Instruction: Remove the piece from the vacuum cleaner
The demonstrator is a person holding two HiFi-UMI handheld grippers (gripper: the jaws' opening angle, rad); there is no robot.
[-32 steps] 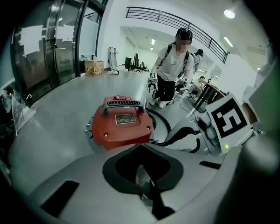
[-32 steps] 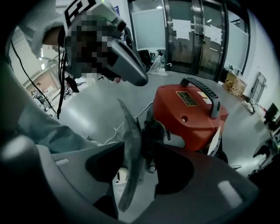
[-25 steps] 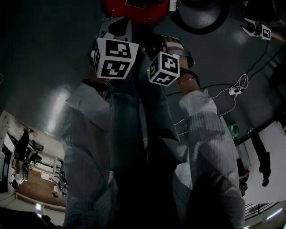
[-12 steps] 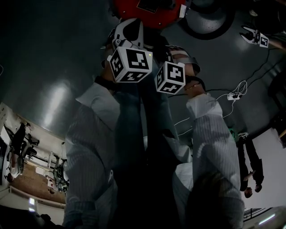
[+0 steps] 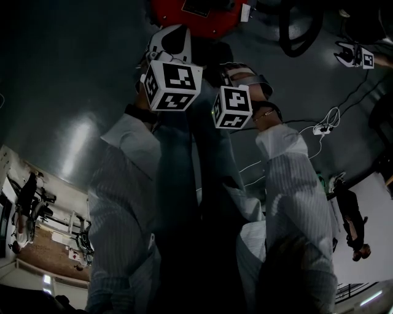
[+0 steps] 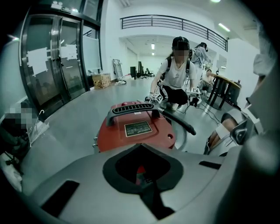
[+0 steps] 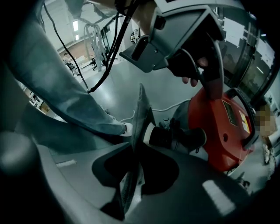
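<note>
Right gripper [image 7: 133, 166] has a thin grey cloth-like sheet [image 7: 141, 113] pinched between its jaws. The sheet stands edge-on, poking up past the tips. The jaws have just clamped in on it and eased back a touch. Just beyond sits the round red vacuum cleaner body [image 7: 214, 127] with a black carry handle [image 7: 247, 118] and a black hose fitting [image 7: 183, 136] on its near side. A blue-grey trouser leg [image 7: 57, 87] fills the left, over glossy grey floor [image 7: 109, 87].

Your left gripper [image 5: 167, 52] and right gripper [image 5: 242, 76] sit side by side, the vacuum cleaner [image 5: 196, 12] just beyond them (its hose [image 5: 295, 50] looping off to the right).
</note>
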